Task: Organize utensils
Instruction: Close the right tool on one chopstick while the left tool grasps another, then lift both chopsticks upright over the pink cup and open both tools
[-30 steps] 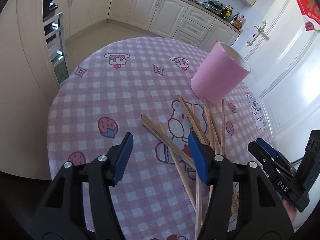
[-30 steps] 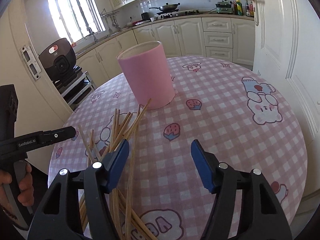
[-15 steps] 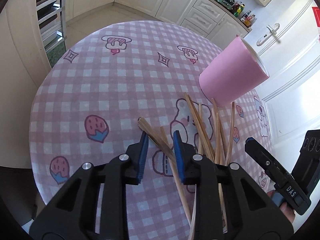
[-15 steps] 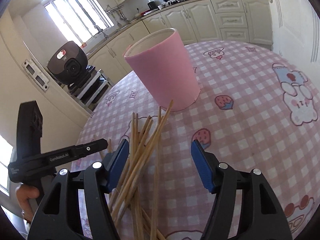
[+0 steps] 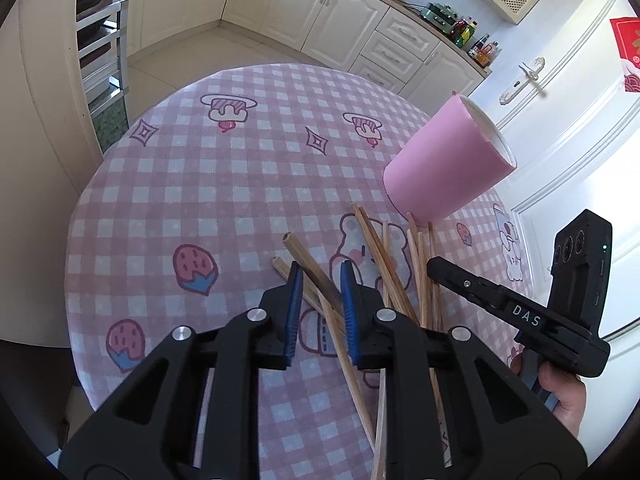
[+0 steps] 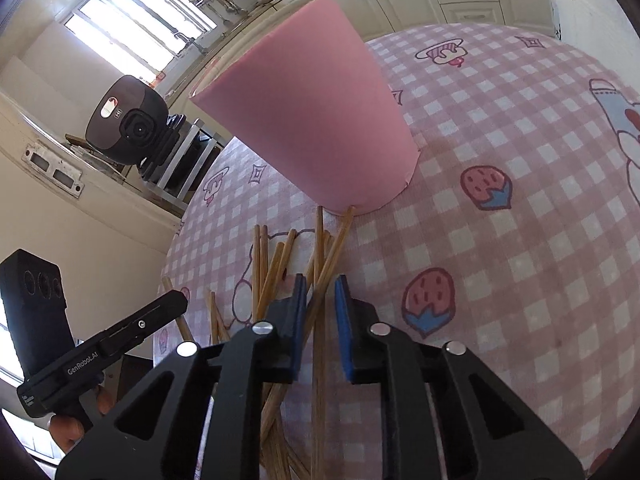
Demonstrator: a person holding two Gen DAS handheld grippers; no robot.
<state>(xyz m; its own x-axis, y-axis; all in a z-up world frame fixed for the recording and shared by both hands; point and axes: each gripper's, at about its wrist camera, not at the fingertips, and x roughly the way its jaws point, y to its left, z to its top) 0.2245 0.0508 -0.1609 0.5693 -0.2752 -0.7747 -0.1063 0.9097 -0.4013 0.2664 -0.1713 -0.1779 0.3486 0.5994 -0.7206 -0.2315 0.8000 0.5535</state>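
Several wooden chopsticks (image 5: 394, 280) lie in a loose pile on the pink checked tablecloth (image 5: 224, 184), in front of a tall pink holder cup (image 5: 444, 168). My left gripper (image 5: 319, 280) is shut on a chopstick (image 5: 308, 264) at the pile's left edge and holds its end raised off the cloth. In the right wrist view the cup (image 6: 308, 120) stands close ahead and the pile (image 6: 276, 268) lies at its base. My right gripper (image 6: 320, 292) has its jaws nearly closed around a chopstick (image 6: 330, 256) that points at the cup's base.
The round table's edge (image 5: 76, 240) drops off to the left, and a white door (image 5: 568, 128) stands just past the table on the right. A black appliance on a metal rack (image 6: 136, 128) stands beyond the table's far edge.
Both grippers have closed from wide open. The left one lifted a chopstick end off the cloth. The right one moved forward and down toward the cup and closed on a chopstick.
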